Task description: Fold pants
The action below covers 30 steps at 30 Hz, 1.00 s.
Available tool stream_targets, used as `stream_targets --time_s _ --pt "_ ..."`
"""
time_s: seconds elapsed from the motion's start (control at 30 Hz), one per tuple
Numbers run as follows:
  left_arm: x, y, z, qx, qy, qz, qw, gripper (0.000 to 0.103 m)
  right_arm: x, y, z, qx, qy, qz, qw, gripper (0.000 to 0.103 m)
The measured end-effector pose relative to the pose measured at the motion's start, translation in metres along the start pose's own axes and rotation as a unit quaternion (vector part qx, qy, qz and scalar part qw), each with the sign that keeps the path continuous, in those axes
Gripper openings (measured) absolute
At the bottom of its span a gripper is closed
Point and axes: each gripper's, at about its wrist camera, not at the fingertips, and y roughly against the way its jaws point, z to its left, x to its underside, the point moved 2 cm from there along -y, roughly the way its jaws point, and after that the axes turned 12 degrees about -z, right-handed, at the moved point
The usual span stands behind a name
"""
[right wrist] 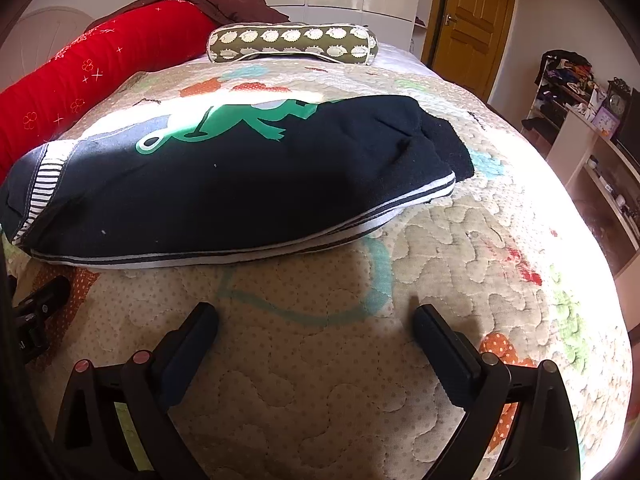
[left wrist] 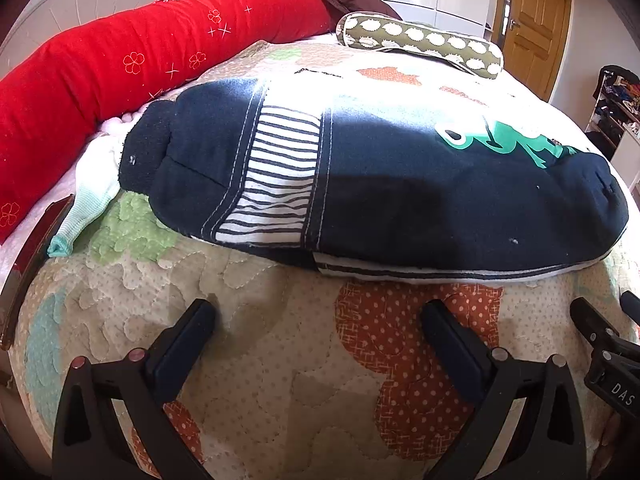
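Both spread and empty, the left claw [left wrist: 318, 322] and right claw [right wrist: 316, 326] hover short of the pants [left wrist: 400, 184], whose stacked layers could slip apart if pinched shallowly.

Navy pants [left wrist: 400, 184] lie folded flat on the quilt — green frog print on top, striped white panel near one end, white-striped edge along the near side, untouched

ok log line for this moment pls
pants: flat on quilt, untouched | left gripper: open, empty | right gripper: open, empty
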Motion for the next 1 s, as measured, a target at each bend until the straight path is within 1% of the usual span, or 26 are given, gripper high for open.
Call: stream_targets --time_s 0.3,0.83,1.0 --pt "0.005 0.0007 -0.003 -0.006 -0.001 -0.008 1.0 0.103 0.0019 -0.0003 0.001 0.001 -0.004 -0.007 1.0 0.1" --pt "0.004 -0.0005 0.0008 -0.008 -0.002 -0.006 1.0 0.103 0.0018 0.0014 0.0026 0.003 -0.006 -0.012 1.0 0.1" --pt "0.0053 0.0015 0.0005 -0.01 -0.002 -0.015 0.9998 0.103 0.002 0.0015 0.0029 0.003 -0.006 -0.012 1.0 0.1"
